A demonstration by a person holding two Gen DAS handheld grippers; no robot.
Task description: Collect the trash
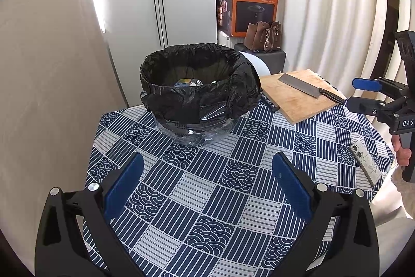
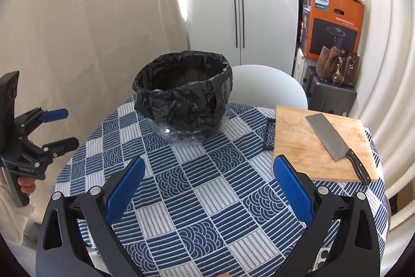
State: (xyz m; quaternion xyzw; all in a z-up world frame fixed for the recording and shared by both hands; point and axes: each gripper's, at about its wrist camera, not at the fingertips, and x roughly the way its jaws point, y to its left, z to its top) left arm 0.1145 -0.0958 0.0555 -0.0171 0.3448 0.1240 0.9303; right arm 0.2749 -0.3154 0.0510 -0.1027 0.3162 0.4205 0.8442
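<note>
Black plastic lines the bin (image 1: 199, 85), which stands at the far side of the bench (image 1: 207, 199) on a blue and white patterned cloth; scraps of trash (image 1: 188, 82) lie at its bottom, seen only from the left wrist view. To the right of the bin a wooden cutting board (image 2: 321, 144) carries a cleaver (image 2: 334, 142), its handle pointing to the near right. A phone (image 1: 366, 162) lies near the bench's right edge. The left hand-held gripper (image 1: 207, 188) hovers over the near part of the bench with its blue pads wide apart and nothing between them. The right hand-held gripper (image 2: 210, 191) is likewise spread apart and holds nothing.
</note>
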